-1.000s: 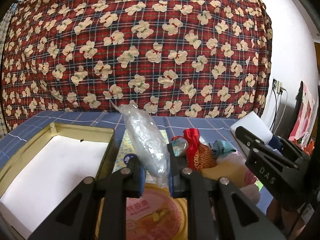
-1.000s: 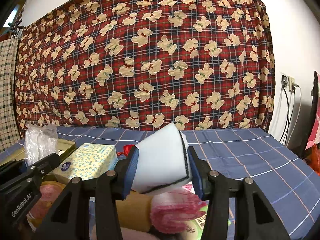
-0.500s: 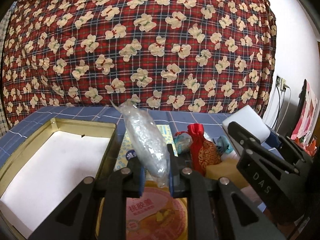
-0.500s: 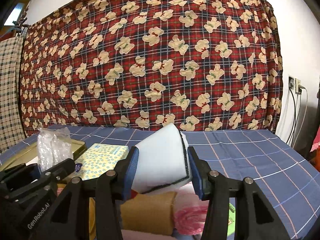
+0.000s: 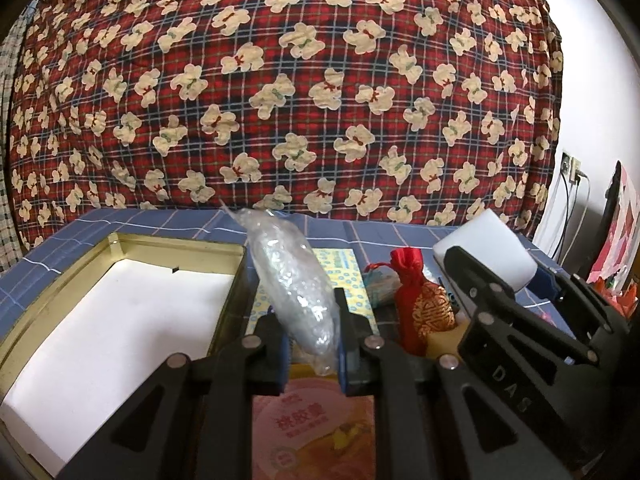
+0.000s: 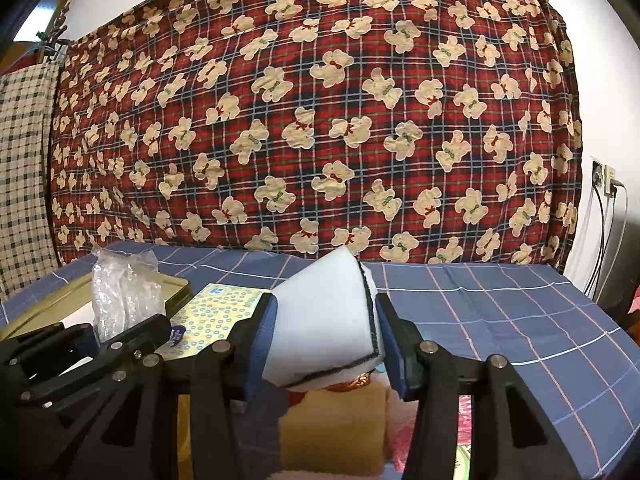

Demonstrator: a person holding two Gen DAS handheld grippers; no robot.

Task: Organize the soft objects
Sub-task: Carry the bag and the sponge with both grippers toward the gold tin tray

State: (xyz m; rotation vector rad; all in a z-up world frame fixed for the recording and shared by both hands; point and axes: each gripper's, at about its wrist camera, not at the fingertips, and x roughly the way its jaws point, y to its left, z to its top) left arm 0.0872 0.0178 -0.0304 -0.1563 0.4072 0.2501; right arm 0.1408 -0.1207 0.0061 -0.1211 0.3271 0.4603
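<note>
left hand-held gripper (image 5: 310, 332) clenched on a clear crinkled plastic bag (image 5: 294, 280), bag standing tilted above the fingers, top leaning to the far left. right hand-held gripper (image 6: 323, 344) grasping a white foam sponge with a dark edge (image 6: 326, 320), pressed between both blue pads, wide end toward the far side. same sponge seen from the left wrist view at far right (image 5: 486, 248), with the right gripper's black frame crowding that side.

open gold-rimmed tin box with a white floor (image 5: 44, 300) at left on the blue checked cloth surface (image 6: 500, 312), just beside the bag. flat tissue pack with a yellow-green ring print (image 6: 212, 320) lying between the tin and the sponge, partly hidden behind the bag in the left wrist view. red drawstring pouch with gold embroidery (image 5: 418, 300) standing upright right of the bag, a small teal cloth bundle (image 5: 378, 284) just behind it. round pink-lidded tub (image 5: 316, 424) low between the left fingers, mostly masked by them. tan sponge block (image 6: 334, 428) directly below the held white sponge, fluffy pink fabric (image 6: 404, 436) touching its right side.

red plaid curtain with cream bears (image 6: 320, 120) filling the far side; wall socket with cables (image 6: 604, 180) at far right.
</note>
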